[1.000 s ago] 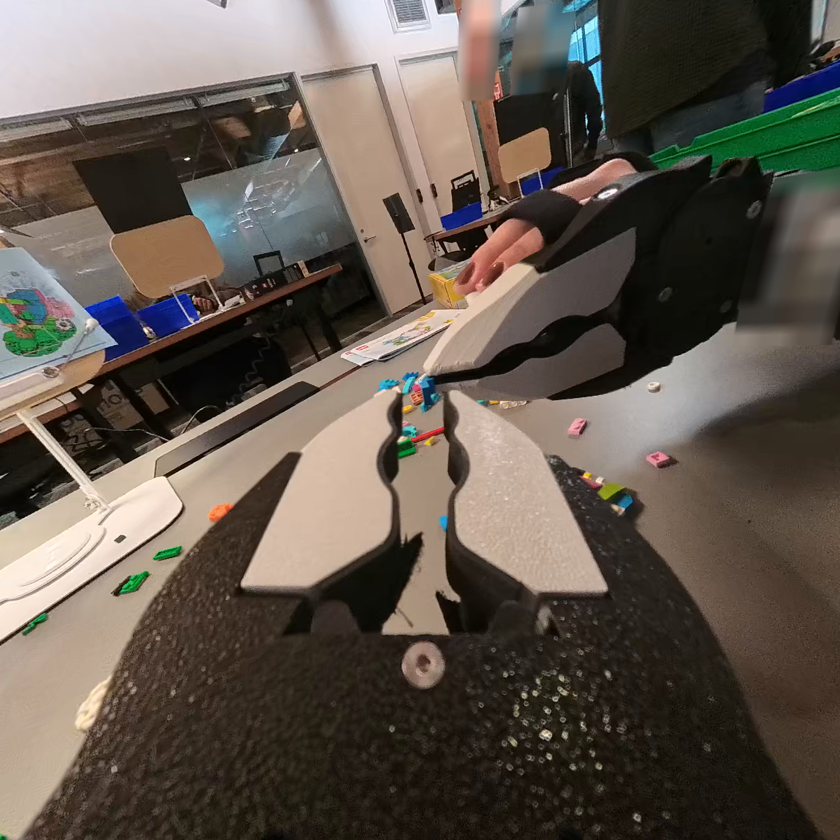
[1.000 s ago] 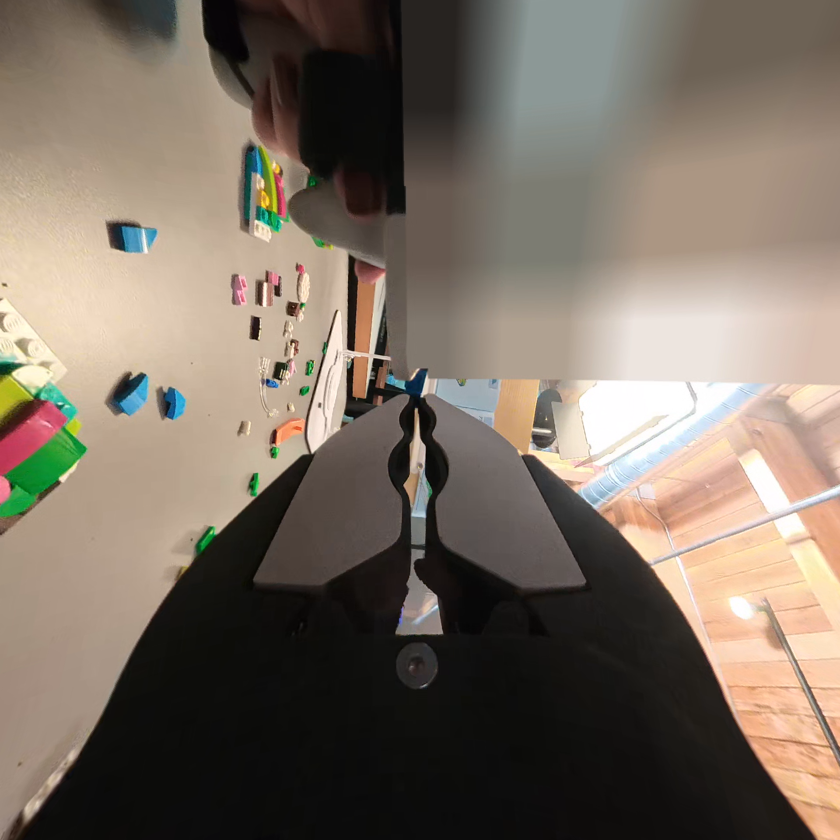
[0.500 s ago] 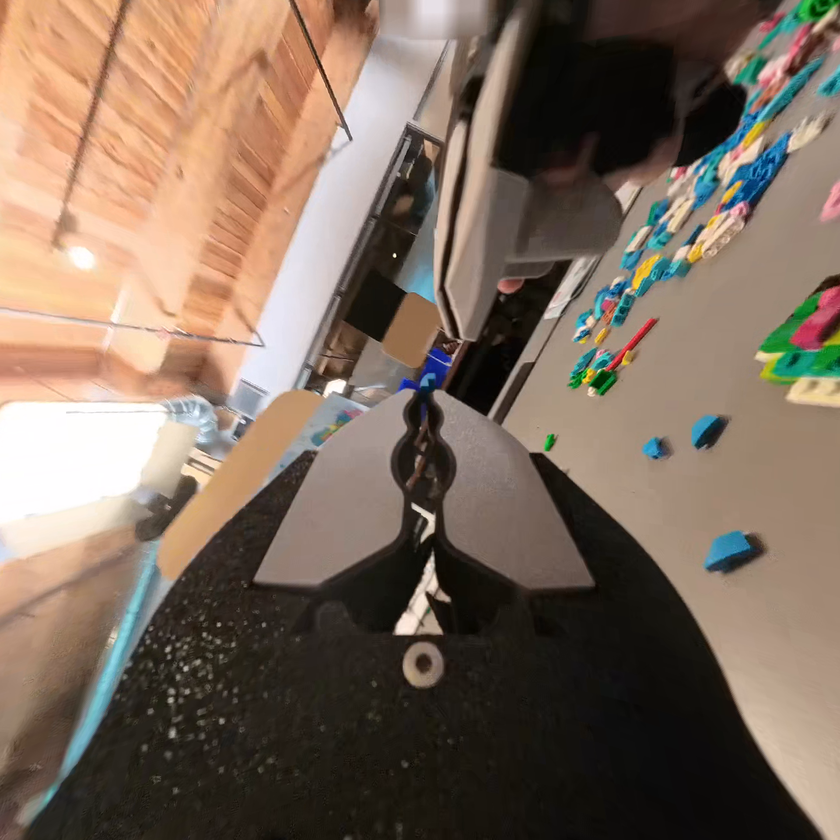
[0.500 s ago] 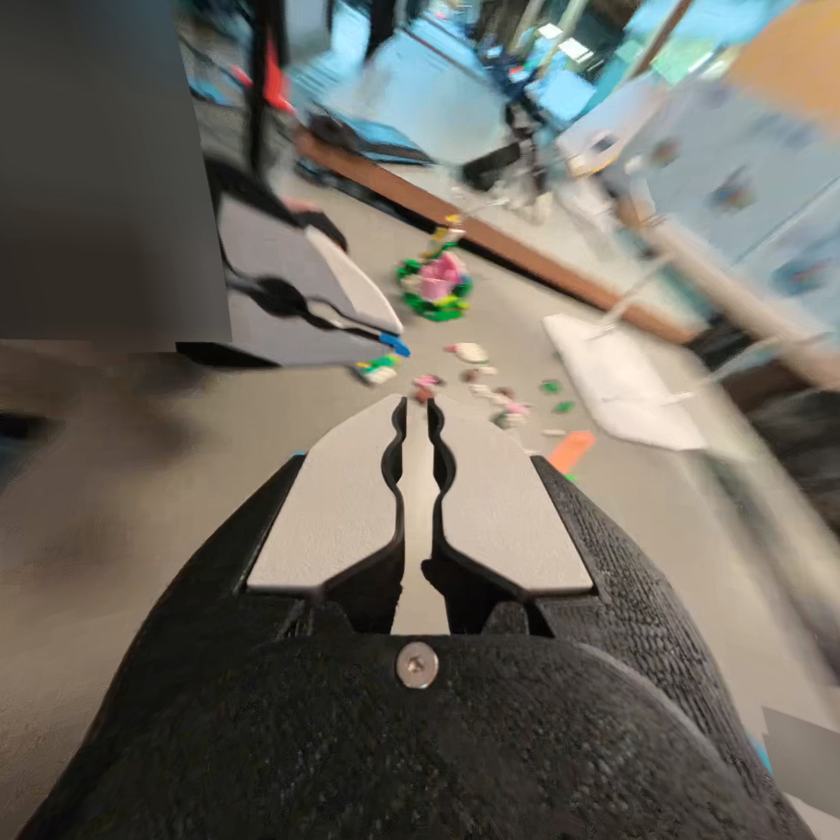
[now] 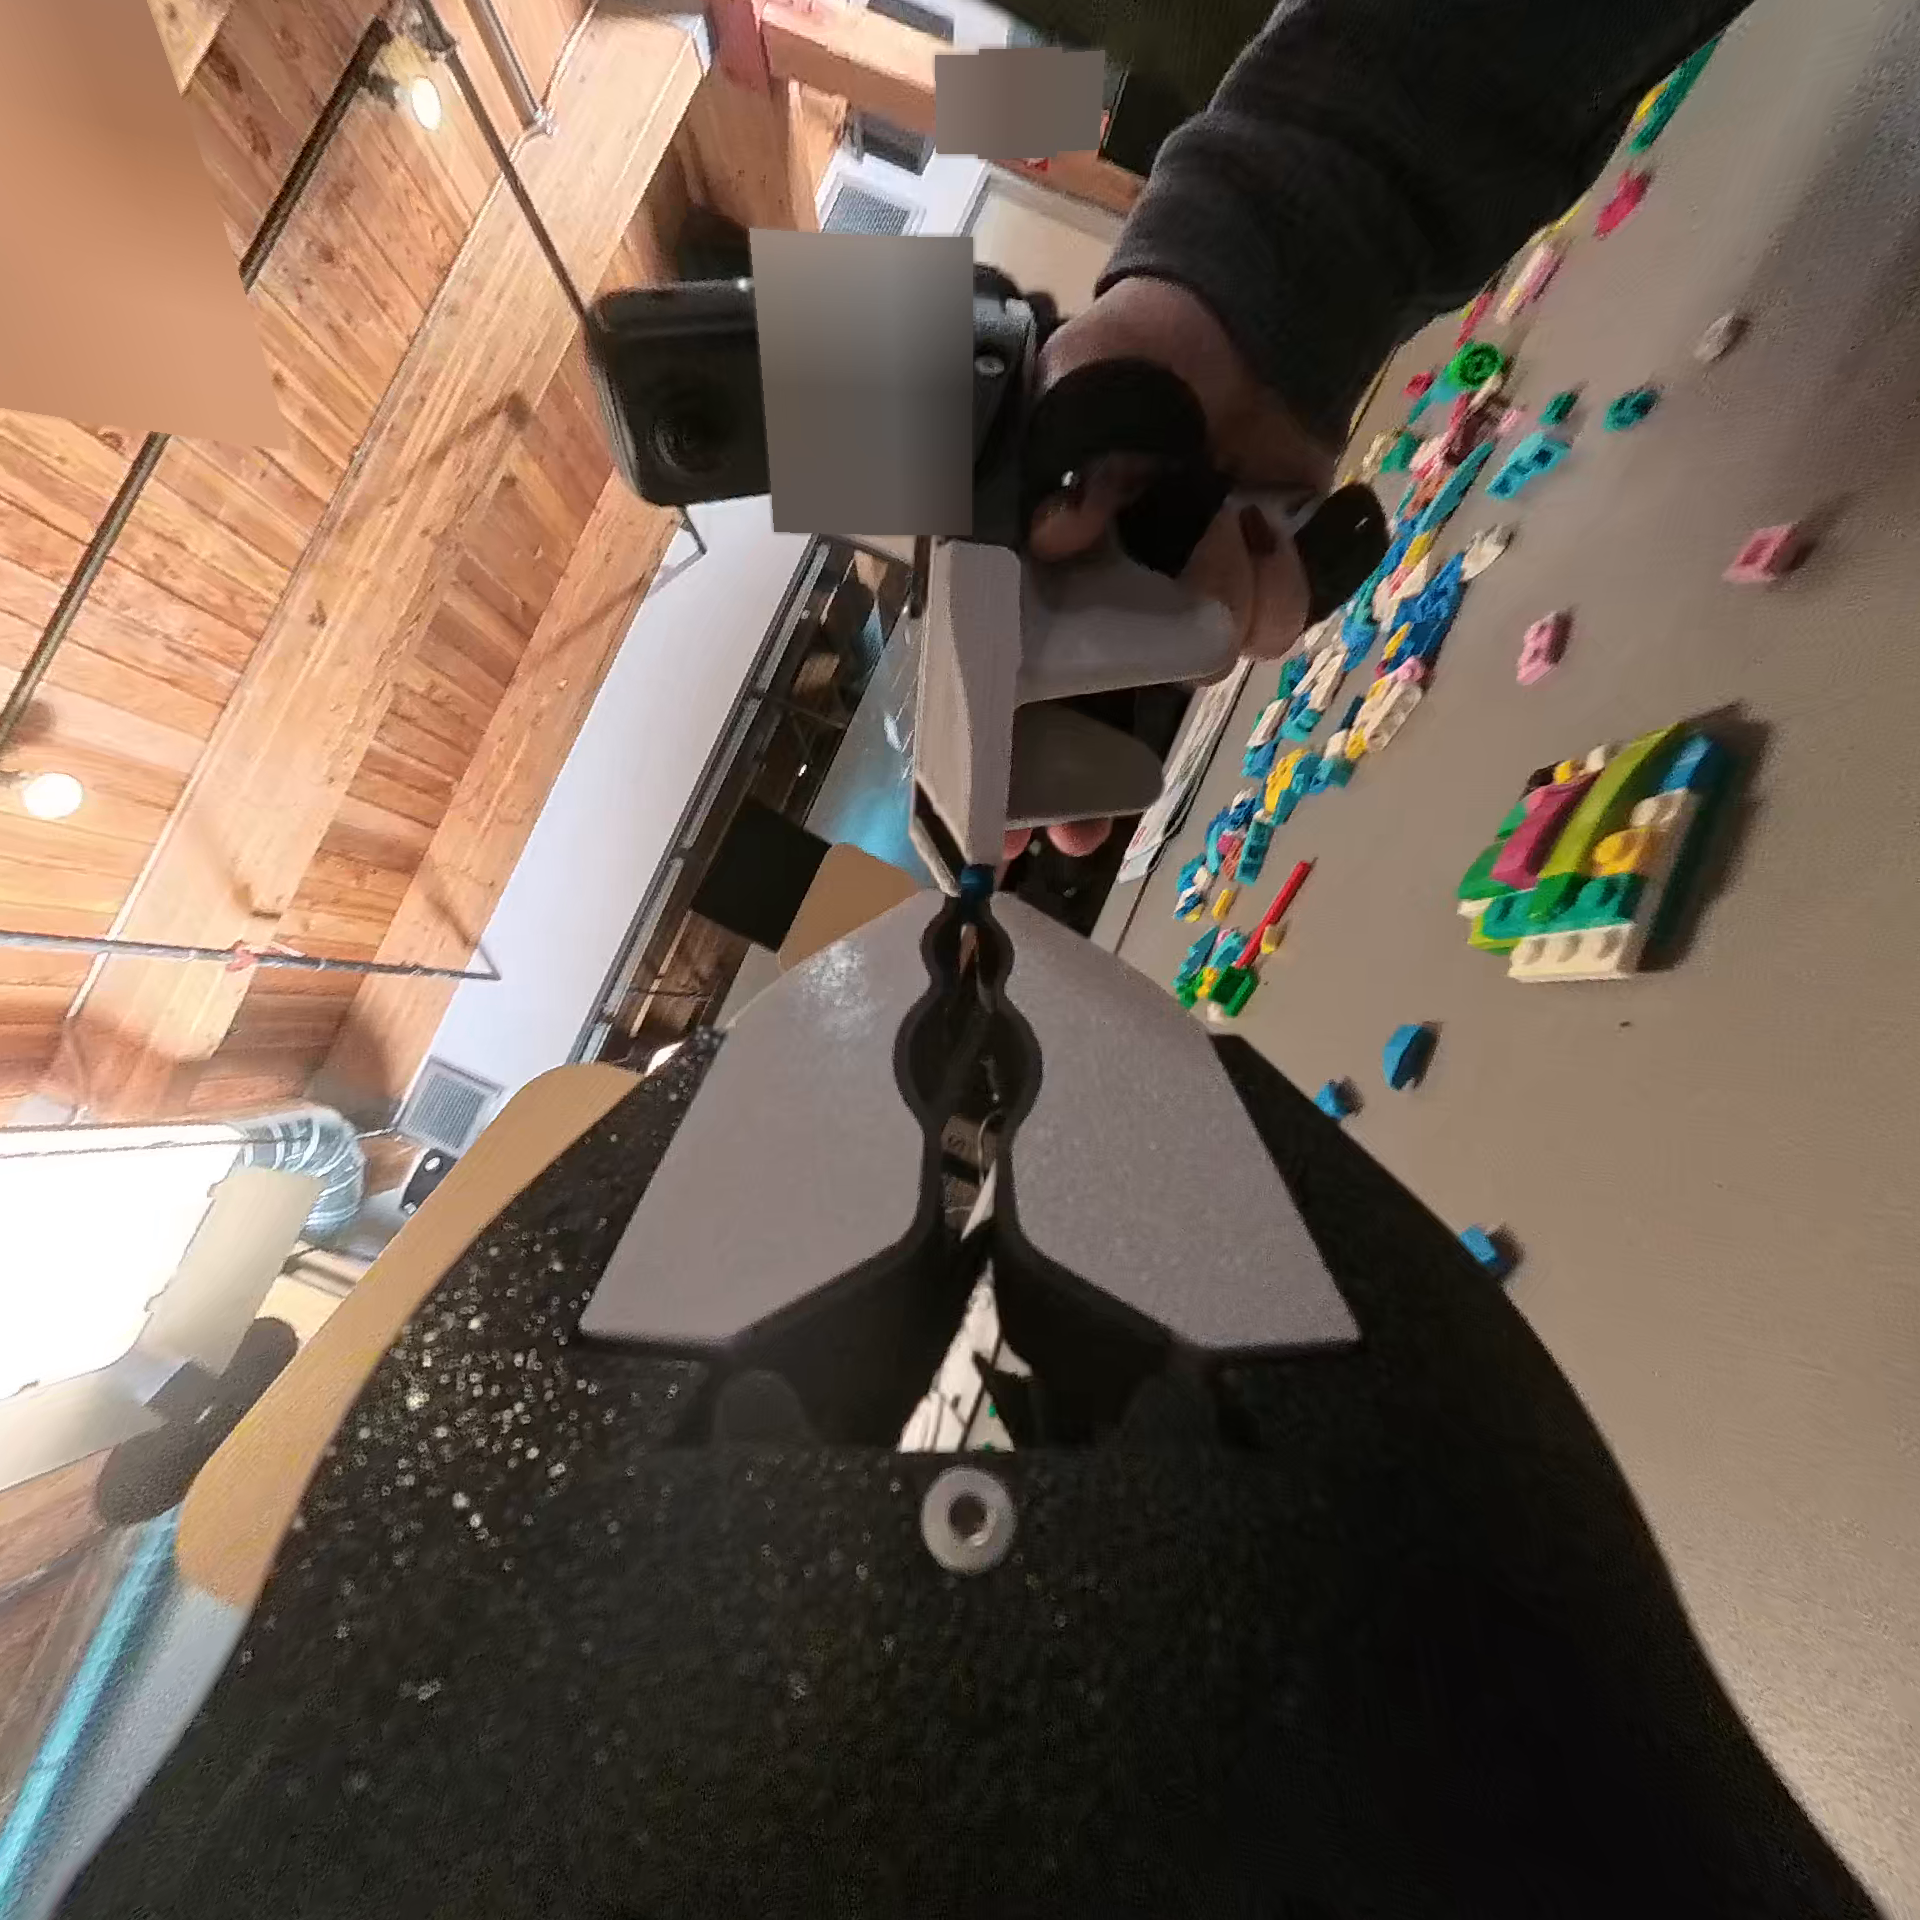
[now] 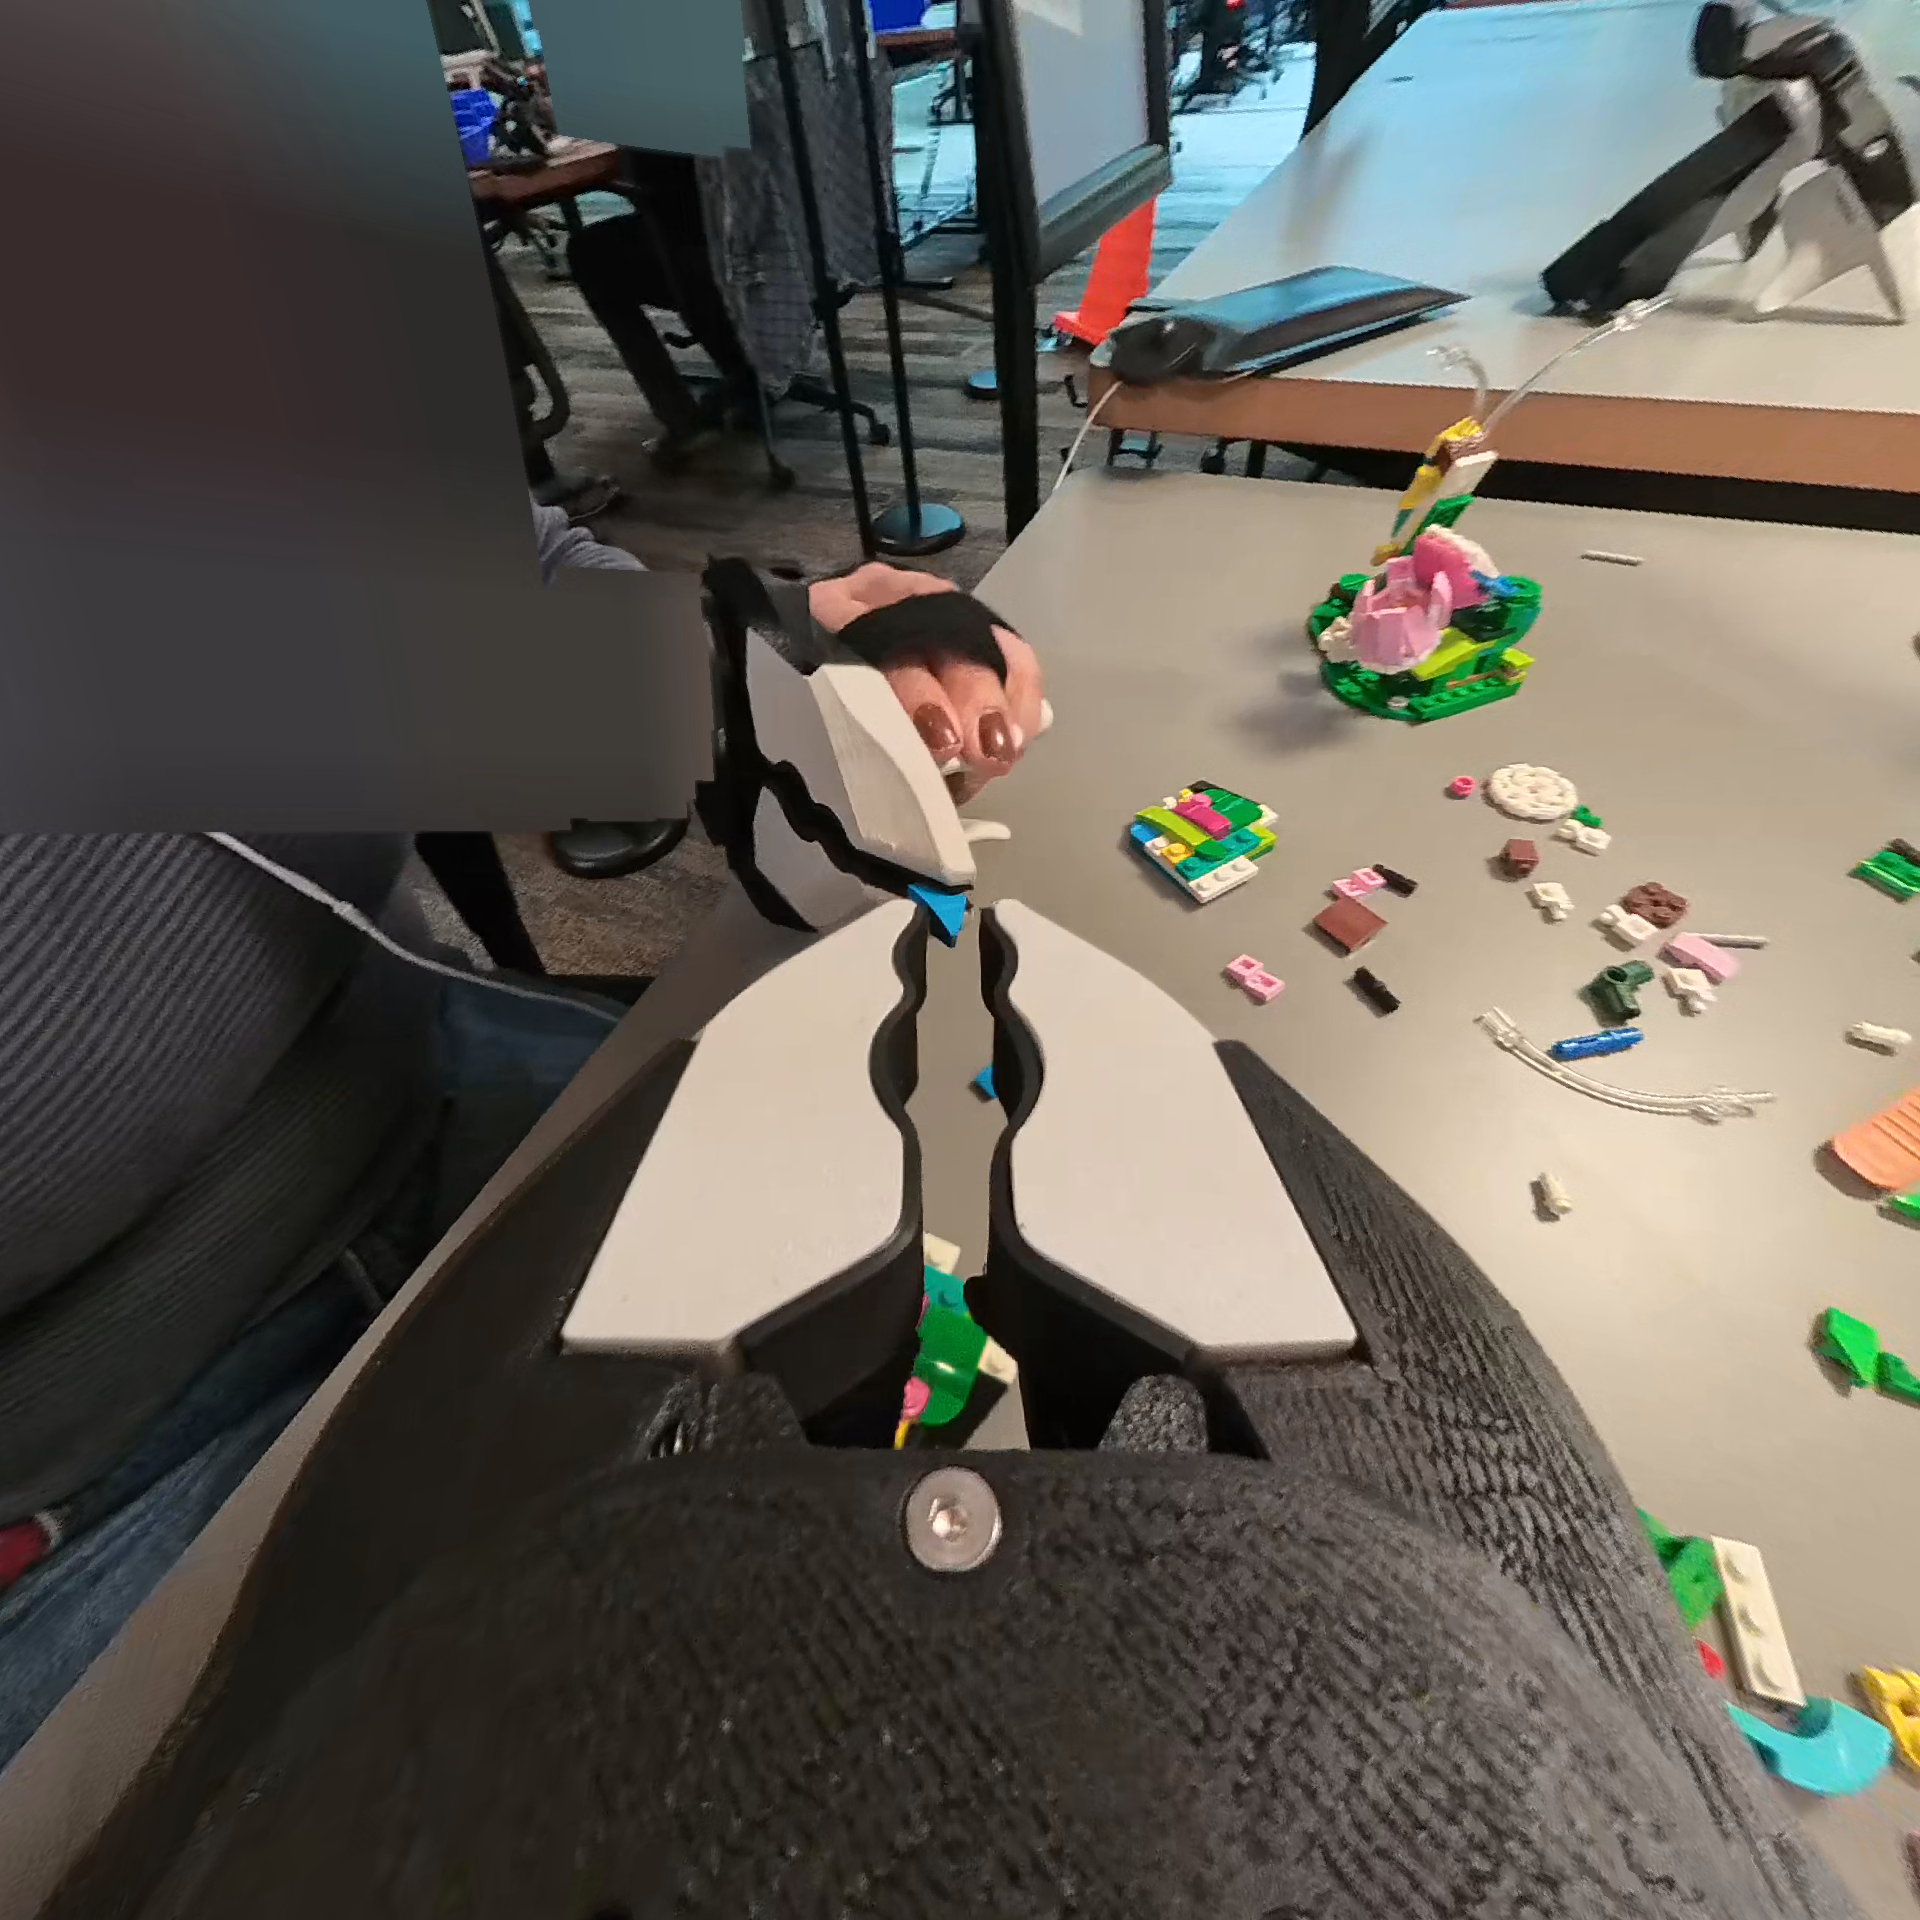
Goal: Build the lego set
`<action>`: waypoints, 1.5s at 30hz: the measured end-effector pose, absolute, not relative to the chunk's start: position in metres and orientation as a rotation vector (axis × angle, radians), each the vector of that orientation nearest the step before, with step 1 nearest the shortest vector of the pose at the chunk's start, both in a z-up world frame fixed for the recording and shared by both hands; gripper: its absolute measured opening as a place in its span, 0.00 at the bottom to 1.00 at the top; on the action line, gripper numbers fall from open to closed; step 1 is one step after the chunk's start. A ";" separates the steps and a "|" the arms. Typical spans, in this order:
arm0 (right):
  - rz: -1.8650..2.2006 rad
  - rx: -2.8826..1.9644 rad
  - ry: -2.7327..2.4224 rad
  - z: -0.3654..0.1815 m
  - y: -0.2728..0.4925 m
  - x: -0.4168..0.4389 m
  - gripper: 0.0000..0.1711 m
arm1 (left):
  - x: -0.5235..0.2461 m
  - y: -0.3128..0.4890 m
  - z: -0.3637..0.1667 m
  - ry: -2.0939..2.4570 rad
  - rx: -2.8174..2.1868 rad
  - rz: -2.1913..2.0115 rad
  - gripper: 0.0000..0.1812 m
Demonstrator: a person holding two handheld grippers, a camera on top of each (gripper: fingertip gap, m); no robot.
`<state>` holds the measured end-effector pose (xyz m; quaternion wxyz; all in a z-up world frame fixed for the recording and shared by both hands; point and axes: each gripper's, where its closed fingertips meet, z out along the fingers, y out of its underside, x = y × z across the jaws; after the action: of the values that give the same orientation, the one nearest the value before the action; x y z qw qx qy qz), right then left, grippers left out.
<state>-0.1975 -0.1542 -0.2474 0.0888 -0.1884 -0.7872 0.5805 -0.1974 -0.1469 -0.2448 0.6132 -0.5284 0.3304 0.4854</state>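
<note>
My left gripper (image 5: 966,909) is shut on a small blue wedge brick (image 5: 974,883) and holds it in the air, rolled on its side. It shows in the right wrist view (image 6: 935,894) at upper left, with the blue brick (image 6: 943,914) at its tip. My right gripper (image 6: 951,920) is narrowly open, its fingertips on either side of that brick. It meets the left gripper tip to tip and shows in the left wrist view (image 5: 961,868) from above. A flat multi-coloured partial build (image 6: 1205,836) lies on the grey table (image 6: 1558,1299); it also shows in the left wrist view (image 5: 1590,842).
A pink flower model on a green base (image 6: 1423,634) stands at the back. Loose bricks (image 6: 1642,914) lie scattered to the right, and a dense pile (image 5: 1351,665) lies farther off. Another small build (image 6: 945,1351) lies under my right gripper. The table edge (image 6: 623,1039) runs on the left.
My left gripper has shut on the blue brick, lifted it and rolled sideways. My right gripper has rolled level, opened slightly and come tip to tip with the left.
</note>
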 end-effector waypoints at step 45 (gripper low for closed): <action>1.141 -0.667 -2.227 -0.278 -0.123 -0.232 0.04 | -0.252 -0.139 -0.296 0.182 -2.333 0.284 0.01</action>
<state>-0.2324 -0.1233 -0.2780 0.2727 -0.2477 -0.8274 0.4238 -0.2517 -0.1392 -0.2957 0.3821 -0.9146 0.0715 0.1114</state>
